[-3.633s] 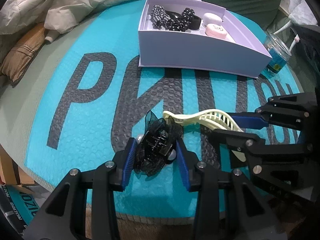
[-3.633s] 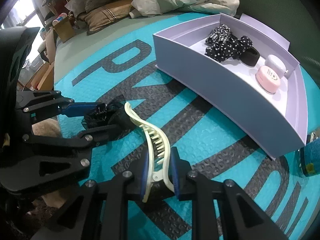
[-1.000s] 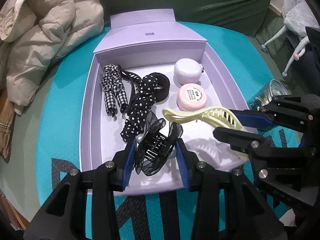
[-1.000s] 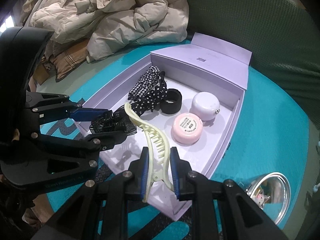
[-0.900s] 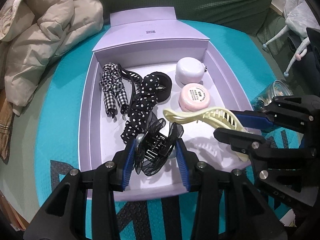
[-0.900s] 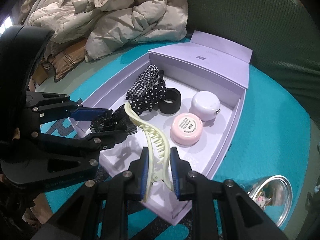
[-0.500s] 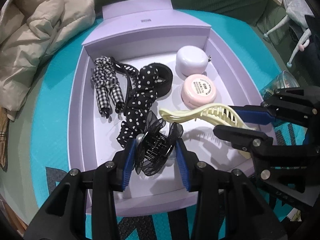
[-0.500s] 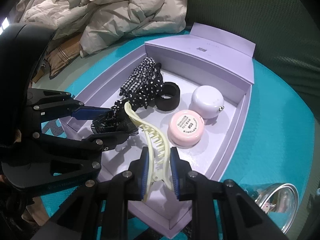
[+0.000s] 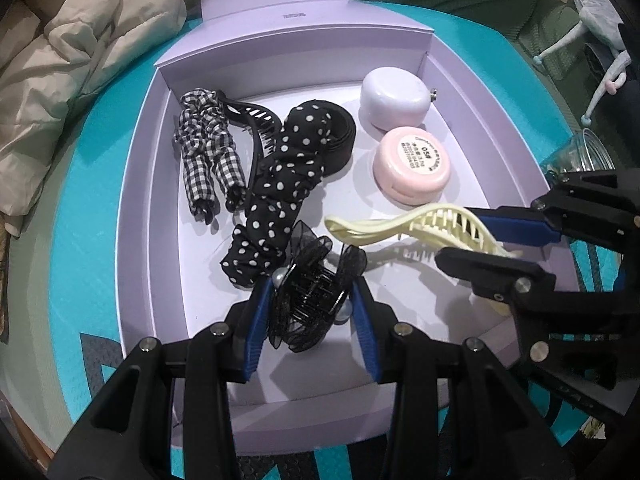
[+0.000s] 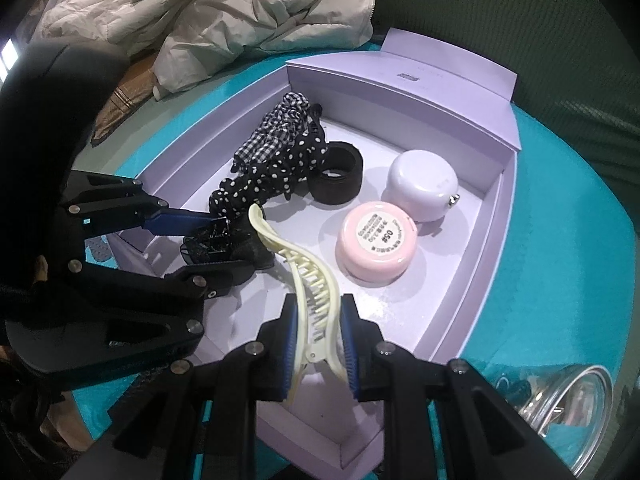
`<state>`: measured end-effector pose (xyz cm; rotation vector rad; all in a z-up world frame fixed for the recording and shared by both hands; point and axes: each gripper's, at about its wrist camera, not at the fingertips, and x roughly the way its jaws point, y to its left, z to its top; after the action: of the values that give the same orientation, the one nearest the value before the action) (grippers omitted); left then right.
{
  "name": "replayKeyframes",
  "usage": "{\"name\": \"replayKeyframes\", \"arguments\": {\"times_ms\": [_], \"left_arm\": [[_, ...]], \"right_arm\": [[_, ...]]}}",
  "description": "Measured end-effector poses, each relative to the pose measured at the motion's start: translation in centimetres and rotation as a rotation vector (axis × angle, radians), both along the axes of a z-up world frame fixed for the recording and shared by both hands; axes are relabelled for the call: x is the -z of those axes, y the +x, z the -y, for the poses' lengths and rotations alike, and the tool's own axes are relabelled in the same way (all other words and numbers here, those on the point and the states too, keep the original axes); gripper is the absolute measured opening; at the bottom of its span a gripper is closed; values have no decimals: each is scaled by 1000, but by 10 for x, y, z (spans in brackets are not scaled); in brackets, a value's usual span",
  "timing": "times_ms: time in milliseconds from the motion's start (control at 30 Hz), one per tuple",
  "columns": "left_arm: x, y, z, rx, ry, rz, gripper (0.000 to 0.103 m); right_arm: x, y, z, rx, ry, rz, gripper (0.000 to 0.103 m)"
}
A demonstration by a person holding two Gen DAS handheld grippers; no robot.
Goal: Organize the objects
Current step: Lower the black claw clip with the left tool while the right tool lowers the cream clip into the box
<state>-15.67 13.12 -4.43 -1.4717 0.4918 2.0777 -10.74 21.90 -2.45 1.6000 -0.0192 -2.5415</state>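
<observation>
My left gripper (image 9: 310, 300) is shut on a black mesh claw clip (image 9: 312, 300) with pearl beads, held low over the near part of the lilac box (image 9: 136, 200). My right gripper (image 10: 318, 326) is shut on a cream banana hair clip (image 10: 308, 280), which points into the box; the same cream clip (image 9: 416, 228) shows at the right in the left wrist view. Inside the box lie a gingham scrunchie (image 9: 208, 144), a black comb clip (image 9: 256, 120), a polka-dot scrunchie (image 9: 288, 184), a black band (image 10: 336, 180), a white round case (image 9: 394, 96) and a pink round case (image 9: 412, 170).
The box sits on a turquoise mat (image 9: 92, 208) with dark lettering. A beige padded jacket (image 9: 68, 56) is bunched at the far left. A clear glass jar (image 10: 568, 412) stands just outside the box's right side. Green upholstery (image 10: 520, 20) rises behind.
Both grippers carried their clips from the open mat to above the box, then sank lower into it over the last second. Neither grip has changed.
</observation>
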Motion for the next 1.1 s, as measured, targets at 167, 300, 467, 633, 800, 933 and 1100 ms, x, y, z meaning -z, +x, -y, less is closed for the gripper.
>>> {"name": "replayKeyframes", "arguments": {"times_ms": [167,300,467,633,800,933,1100], "left_arm": [[0,-4,2,-1,1,-17,38],[0,-10,4,-9,8,-19,38],[0,-16,2,-6,11,-25,38],[1,-23,1,-11,23,-24,38],[2,-23,1,-19,39,-34,38],[2,-24,1,-27,47,-50,38],[2,-23,1,-36,60,-69,39]], "right_arm": [[1,-3,3,-7,16,8,20],[4,-8,6,-21,18,22,20],[8,-18,2,-4,-3,28,20],[8,-26,-2,6,-6,24,20],[8,-27,-4,17,-13,22,20],[10,-29,-4,22,-15,21,20],[11,-29,-4,30,-18,18,20]]}}
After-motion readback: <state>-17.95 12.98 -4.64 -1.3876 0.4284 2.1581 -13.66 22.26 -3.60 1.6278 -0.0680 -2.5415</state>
